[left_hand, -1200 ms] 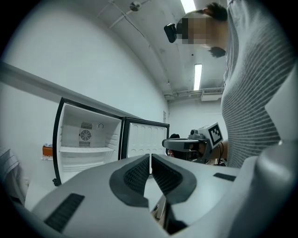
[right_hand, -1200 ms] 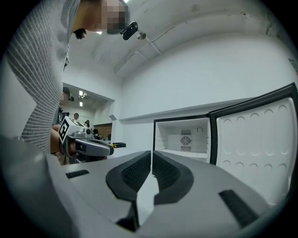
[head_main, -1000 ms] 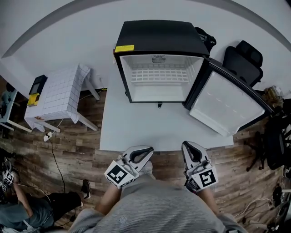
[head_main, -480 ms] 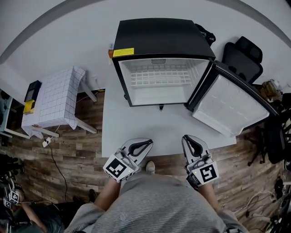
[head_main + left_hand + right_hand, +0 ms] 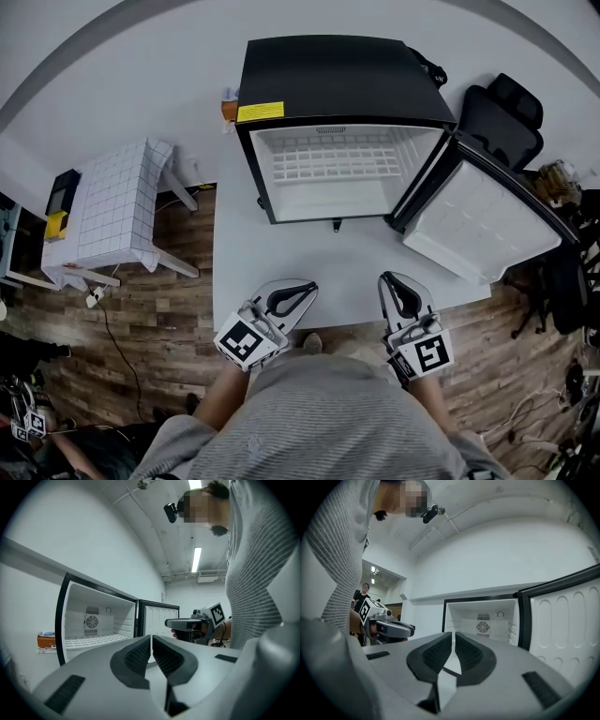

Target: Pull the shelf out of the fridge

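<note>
Worktop: white worktop [image 5: 281, 253] is stretching away from us toward the pale wall, and we are standing at its near edge with the fridge at its far end.
Fridge: black compact fridge [image 5: 337, 75] is standing upright on the worktop, facing us, with a yellow label [image 5: 260, 112] on its top front edge. Its white cavity is showing in all three views.
Door: fridge door [image 5: 478, 225] is hanging wide open on the right side, its white inner lining turned toward us.
Shelf: white wire shelf [image 5: 337, 159] is sitting inside the fridge cavity, spanning it from wall to wall, well apart from both grippers.
Left gripper: we are holding the left gripper [image 5: 305, 289] level at the near edge of the worktop, pointing it toward the fridge. Its jaws are closed together with nothing between them.
Right gripper: we are holding the right gripper [image 5: 389, 279] beside it, also level and pointing at the fridge. Its jaws are meeting too, gripping nothing.
Surroundings: wooden floor [image 5: 141, 319] is showing on both sides of the worktop. A small side table under a white grid-patterned cloth [image 5: 117, 211] is standing to the left, and a black office chair [image 5: 502, 122] is sitting behind the open door.
</note>
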Demonstrator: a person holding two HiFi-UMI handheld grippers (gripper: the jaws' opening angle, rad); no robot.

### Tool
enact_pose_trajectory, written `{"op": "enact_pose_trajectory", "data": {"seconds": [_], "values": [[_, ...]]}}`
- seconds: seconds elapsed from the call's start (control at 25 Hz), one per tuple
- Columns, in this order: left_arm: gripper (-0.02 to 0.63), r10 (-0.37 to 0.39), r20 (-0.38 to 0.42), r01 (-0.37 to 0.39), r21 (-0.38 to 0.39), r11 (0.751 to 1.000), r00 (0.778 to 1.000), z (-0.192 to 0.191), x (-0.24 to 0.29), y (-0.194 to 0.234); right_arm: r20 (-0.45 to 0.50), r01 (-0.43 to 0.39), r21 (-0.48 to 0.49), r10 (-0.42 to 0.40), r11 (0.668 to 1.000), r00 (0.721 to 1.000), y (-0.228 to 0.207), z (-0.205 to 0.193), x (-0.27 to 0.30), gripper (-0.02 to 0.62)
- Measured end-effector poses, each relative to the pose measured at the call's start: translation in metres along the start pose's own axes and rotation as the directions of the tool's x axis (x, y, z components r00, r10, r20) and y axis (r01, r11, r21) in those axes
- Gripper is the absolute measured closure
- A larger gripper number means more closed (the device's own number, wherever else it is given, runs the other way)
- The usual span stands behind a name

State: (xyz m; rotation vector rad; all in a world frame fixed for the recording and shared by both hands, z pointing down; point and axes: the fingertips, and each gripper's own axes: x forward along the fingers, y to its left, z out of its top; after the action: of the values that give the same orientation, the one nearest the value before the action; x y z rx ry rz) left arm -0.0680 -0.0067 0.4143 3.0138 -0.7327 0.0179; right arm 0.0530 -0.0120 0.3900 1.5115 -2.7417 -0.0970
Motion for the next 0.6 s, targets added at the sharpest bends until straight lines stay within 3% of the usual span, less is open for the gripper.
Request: {"op": "enact_pose_trajectory", "data": {"seconds": [0.36, 0.6], "values": [[0.584, -0.017, 0.012, 0.017, 0.012, 1.000, 1.000, 0.005, 0.019, 0.008, -0.002, 0.000, -0.002, 0.000, 1.000, 1.000, -0.013, -0.006, 0.012, 0.582], [0.584, 0.041, -0.028, -0.042, -0.035, 0.998, 0.999, -0.003, 0.028, 0.024, 0.002, -0.032, 0.005, 0.032, 0.999, 0.999, -0.030, -0.007, 0.023, 0.581]]}}
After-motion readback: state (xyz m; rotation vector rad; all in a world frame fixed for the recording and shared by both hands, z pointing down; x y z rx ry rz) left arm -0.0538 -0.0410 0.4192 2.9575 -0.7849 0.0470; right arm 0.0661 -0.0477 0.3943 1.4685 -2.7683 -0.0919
